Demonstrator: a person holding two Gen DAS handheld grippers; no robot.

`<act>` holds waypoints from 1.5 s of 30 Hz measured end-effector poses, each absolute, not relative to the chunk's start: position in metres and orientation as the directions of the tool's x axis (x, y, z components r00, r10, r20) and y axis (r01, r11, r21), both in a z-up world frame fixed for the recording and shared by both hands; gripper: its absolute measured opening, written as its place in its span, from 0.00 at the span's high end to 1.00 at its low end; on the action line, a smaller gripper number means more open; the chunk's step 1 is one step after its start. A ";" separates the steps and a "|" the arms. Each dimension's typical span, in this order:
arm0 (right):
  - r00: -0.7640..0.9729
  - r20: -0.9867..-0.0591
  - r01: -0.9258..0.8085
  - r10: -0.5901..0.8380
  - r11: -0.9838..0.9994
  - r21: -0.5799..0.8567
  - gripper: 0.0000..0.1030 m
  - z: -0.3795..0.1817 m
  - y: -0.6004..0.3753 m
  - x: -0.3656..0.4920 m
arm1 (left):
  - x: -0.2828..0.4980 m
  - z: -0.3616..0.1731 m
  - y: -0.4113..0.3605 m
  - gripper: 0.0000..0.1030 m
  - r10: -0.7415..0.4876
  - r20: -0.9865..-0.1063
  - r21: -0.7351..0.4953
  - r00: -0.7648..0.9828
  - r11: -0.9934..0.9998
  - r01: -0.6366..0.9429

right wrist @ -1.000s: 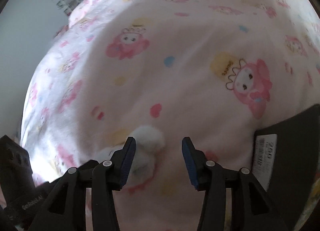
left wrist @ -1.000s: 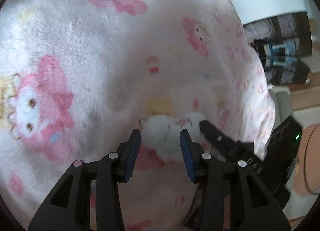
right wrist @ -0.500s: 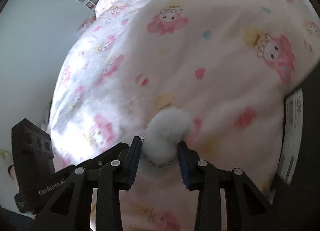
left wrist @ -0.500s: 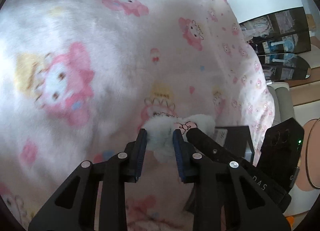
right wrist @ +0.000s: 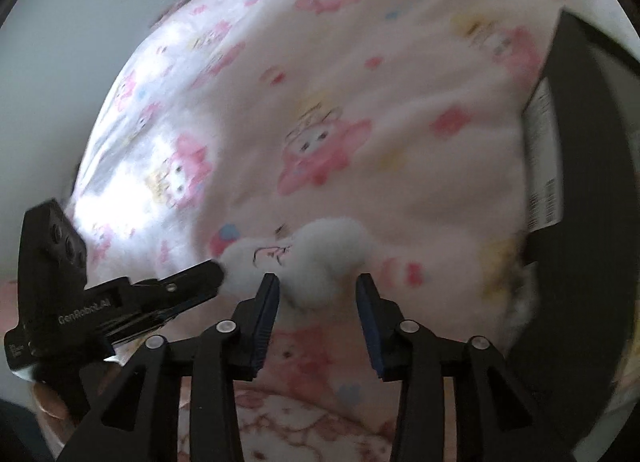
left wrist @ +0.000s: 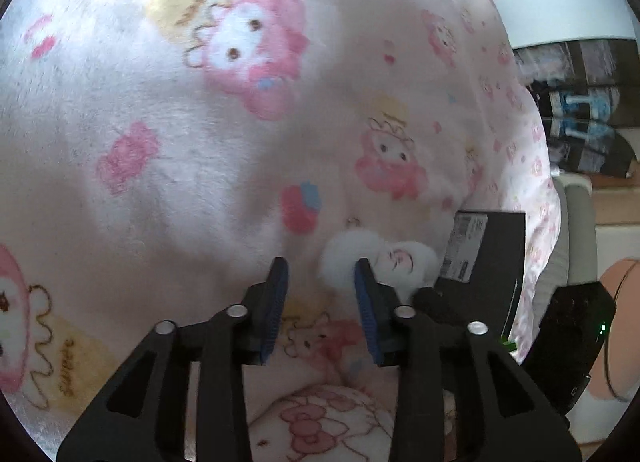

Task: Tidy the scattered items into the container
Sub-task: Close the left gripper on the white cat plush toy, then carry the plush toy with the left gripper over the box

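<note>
Now, closest to each camera are the black fingers with blue pads. The left gripper [left wrist: 322, 276] has its jaws apart and opening, and nothing is between them; the white fluffy toy [left wrist: 376, 262] lies just past its right-side pad, at the outer side of it and not inside the gap. The right gripper [right wrist: 318, 288] also has its jaws apart and opening; in its own view one white puff of the toy [right wrist: 328, 258] sits at the mouth of the gap, touching or nearly touching the left-side pad, while the other pad stands clear of it, so I judge that it is not clamped. The toy seems to be two round puffs with a pink part between them, and it rests on the pink cartoon blanket [left wrist: 200, 165]. Just beyond the toy, toward the edge of the bed, is the black box [left wrist: 488, 250] with a white label, which I take as the container. Farther behind are dark shelves [left wrist: 580, 129] and a white wall. My judgement is that the step in hand is moving this toy to the box and it is not yet inside. The next move calls for closing one gripper firmly on a puff, lifting it over the rim of the box, and then releasing it.
</note>
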State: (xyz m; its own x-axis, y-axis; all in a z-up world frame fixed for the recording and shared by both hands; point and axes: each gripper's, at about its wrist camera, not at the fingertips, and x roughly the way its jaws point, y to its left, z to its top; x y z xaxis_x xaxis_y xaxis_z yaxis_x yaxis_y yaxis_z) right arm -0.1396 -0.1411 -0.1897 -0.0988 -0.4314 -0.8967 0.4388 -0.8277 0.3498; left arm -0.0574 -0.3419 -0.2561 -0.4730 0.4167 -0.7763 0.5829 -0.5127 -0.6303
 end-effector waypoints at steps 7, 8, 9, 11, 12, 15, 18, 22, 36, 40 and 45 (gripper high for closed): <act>-0.002 -0.855 0.402 -0.519 -0.783 0.474 0.66 -0.215 -0.159 -0.161 | -0.083 -0.267 -0.338 0.67 0.455 -0.756 -0.654 -0.469 -0.508 0.560; -0.012 -0.850 0.410 -0.526 -0.778 0.476 0.69 -0.211 -0.158 -0.160 | -0.084 -0.262 -0.336 0.72 0.443 -0.760 -0.650 -0.475 -0.523 0.551; -0.029 -0.848 0.426 -0.528 -0.774 0.468 0.71 -0.205 -0.158 -0.158 | -0.083 -0.256 -0.333 0.79 0.434 -0.761 -0.648 -0.482 -0.538 0.539; -0.046 -0.839 0.454 -0.542 -0.759 0.466 0.74 -0.190 -0.157 -0.152 | -0.082 -0.243 -0.326 0.84 0.424 -0.759 -0.648 -0.494 -0.561 0.515; -0.047 -0.830 0.464 -0.555 -0.748 0.474 0.76 -0.184 -0.155 -0.149 | -0.081 -0.237 -0.322 0.87 0.422 -0.756 -0.651 -0.500 -0.569 0.503; -0.063 -0.810 0.478 -0.582 -0.730 0.488 0.77 -0.165 -0.145 -0.140 | -0.075 -0.220 -0.307 0.88 0.405 -0.762 -0.638 -0.505 -0.605 0.477; -0.103 -0.813 0.498 -0.573 -0.738 0.456 0.77 -0.151 -0.137 -0.130 | -0.066 -0.213 -0.305 0.88 0.386 -0.772 -0.623 -0.504 -0.619 0.479; -0.143 -0.834 0.476 -0.534 -0.775 0.415 0.77 -0.153 -0.130 -0.136 | -0.056 -0.222 -0.322 0.77 0.373 -0.770 -0.629 -0.517 -0.576 0.521; -0.017 -0.856 0.325 -0.517 -0.812 0.485 0.61 -0.232 -0.151 -0.190 | -0.122 -0.278 -0.336 0.53 0.446 -0.774 -0.634 -0.450 -0.539 0.555; -0.019 -0.836 0.350 -0.548 -0.787 0.508 0.67 -0.220 -0.147 -0.183 | -0.119 -0.271 -0.323 0.60 0.453 -0.778 -0.628 -0.436 -0.566 0.534; -0.027 -0.797 0.373 -0.603 -0.746 0.551 0.70 -0.193 -0.137 -0.164 | -0.096 -0.241 -0.312 0.62 0.473 -0.731 -0.682 -0.492 -0.541 0.493</act>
